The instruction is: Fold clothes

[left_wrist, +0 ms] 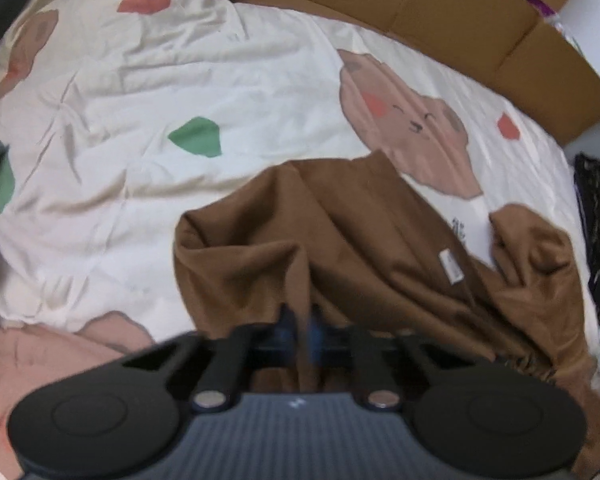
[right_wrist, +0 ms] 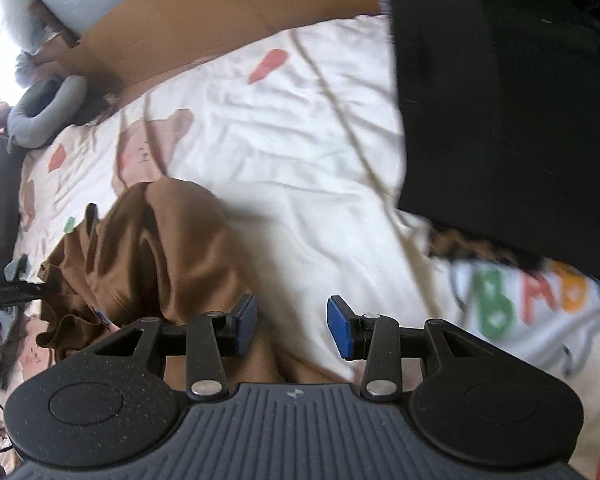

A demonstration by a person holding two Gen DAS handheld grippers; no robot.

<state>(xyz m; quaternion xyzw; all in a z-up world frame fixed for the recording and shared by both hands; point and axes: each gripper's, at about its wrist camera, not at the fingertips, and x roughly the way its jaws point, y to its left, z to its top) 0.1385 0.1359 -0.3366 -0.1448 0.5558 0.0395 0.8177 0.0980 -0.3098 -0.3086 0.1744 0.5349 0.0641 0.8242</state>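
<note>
On a cream bedsheet (left_wrist: 148, 80) printed with bears lies a crumpled brown garment (left_wrist: 340, 240) — soft, light, likely to sag and slip, best taken at an edge or corner. Left gripper (left_wrist: 302, 330) is pinched closed on a fold of it. Right gripper (right_wrist: 292, 326) hovers half-open, holding nothing, above its near edge. Black cloth (right_wrist: 500, 100), a lettered white garment (right_wrist: 520, 308) and cardboard (left_wrist: 460, 20) crowd the far side.
</note>
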